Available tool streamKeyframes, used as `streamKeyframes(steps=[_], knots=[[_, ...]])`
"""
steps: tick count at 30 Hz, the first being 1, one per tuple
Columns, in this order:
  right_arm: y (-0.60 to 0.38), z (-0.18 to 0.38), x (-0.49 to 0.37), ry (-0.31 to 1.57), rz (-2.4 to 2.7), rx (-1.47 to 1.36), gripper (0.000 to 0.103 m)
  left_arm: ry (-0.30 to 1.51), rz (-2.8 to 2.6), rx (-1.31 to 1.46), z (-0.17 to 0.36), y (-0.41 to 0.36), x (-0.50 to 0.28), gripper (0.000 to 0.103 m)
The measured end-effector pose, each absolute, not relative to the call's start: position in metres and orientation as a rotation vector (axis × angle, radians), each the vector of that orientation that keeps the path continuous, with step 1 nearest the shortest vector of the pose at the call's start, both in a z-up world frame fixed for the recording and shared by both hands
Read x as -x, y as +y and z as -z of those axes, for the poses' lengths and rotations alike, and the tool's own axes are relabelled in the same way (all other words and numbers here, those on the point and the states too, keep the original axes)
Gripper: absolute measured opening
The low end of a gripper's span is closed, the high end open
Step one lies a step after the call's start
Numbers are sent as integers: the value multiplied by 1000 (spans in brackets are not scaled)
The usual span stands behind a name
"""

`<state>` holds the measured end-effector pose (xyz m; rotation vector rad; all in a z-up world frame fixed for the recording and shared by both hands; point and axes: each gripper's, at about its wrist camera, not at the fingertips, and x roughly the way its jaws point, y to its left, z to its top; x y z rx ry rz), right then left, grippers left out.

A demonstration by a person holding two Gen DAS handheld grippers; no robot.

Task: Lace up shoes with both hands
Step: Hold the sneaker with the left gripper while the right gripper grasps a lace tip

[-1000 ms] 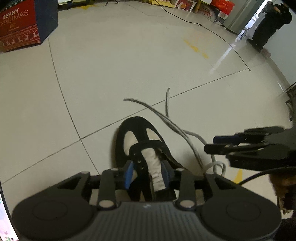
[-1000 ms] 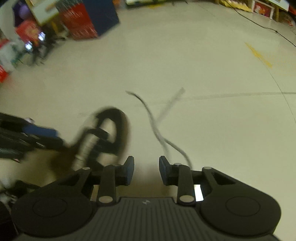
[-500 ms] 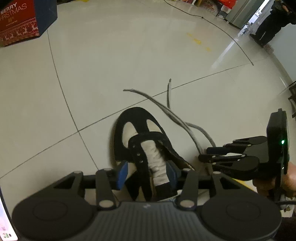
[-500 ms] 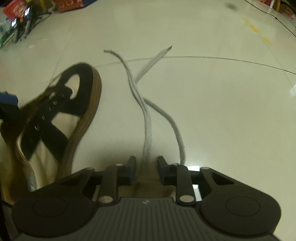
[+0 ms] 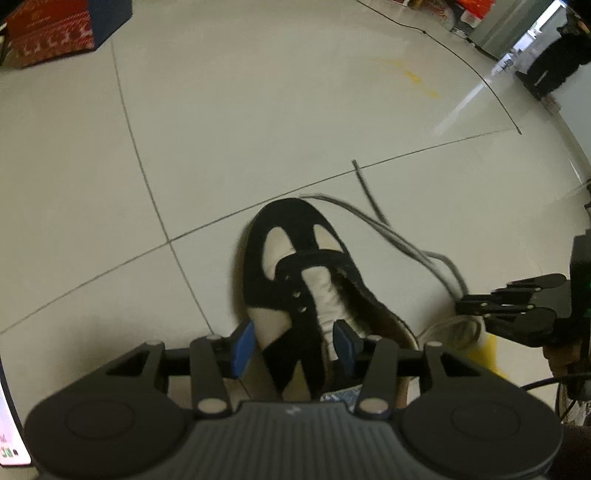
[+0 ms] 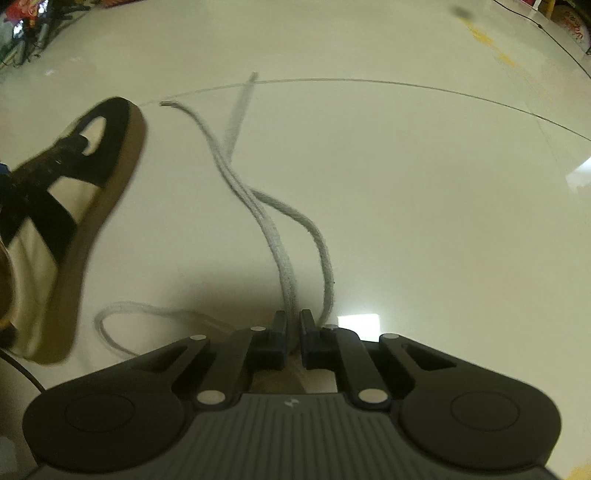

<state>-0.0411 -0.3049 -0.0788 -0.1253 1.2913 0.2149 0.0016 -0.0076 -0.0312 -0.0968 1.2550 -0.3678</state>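
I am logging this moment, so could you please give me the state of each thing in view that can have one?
Shoe: unlaced, eyelets empty, lying on the floor.
Shoelace: loose on the floor, outside the shoe.
Left hand-held gripper: closed on the shoe.
Right hand-held gripper: shut on the shoelace.

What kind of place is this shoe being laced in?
Probably a large indoor hall or shop floor: glossy pale tiled floor, a red Christmas-print gift box, and a thin black cable trailing across it.
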Motion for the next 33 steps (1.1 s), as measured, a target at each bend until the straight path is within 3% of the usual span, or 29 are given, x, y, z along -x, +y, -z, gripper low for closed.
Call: streamKeyframes(steps=[18, 22, 33], knots=[[-363, 70, 46, 1353, -46, 211, 10, 1265, 367, 85, 33, -5, -2, 51], [-342, 56, 42, 1299, -148, 167, 32, 1265, 362, 85, 33, -6, -2, 51], [-277, 51, 12, 1178, -350, 201, 32, 1261, 373, 67, 33, -13, -4, 53]])
